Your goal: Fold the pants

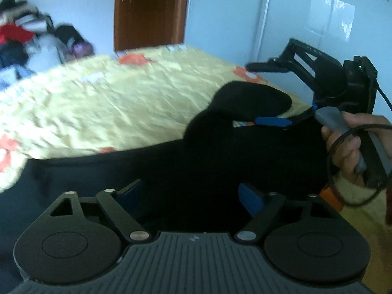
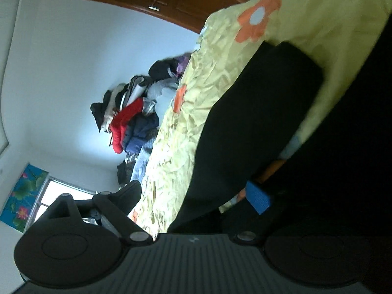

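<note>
Looking at the black pants [image 1: 220, 147] first: they're sprawled across the near edge of the bed [image 1: 98, 103], with one end bunched up into a rounded hump closer to the middle. They read as soft, floppy, fairly light fabric, so they'll sag and slide wherever they aren't held, and dark cloth like this hides its own edges. I'd guess the best places to grab are the waistband or the cuffs, pinching a flat doubled edge and not a loose wad. The left tongs [image 1: 193, 193] hang just over the dark cloth with the blue pads apart, fabric lying between them but nothing I can call a squeeze. The right tongs [image 1: 264, 93] are spread wide too, one finger up in the air and the blue-padded one down by the hump, held by a hand [image 1: 348, 142] on the grey handle. The bed has a crinkled yellow cover with orange flowers, a heap of clothes [image 2: 132, 122] sits at its far end, and there's a brown door [image 1: 152, 12] behind. No readable brand or writing anywhere; the pants show no label.
</note>
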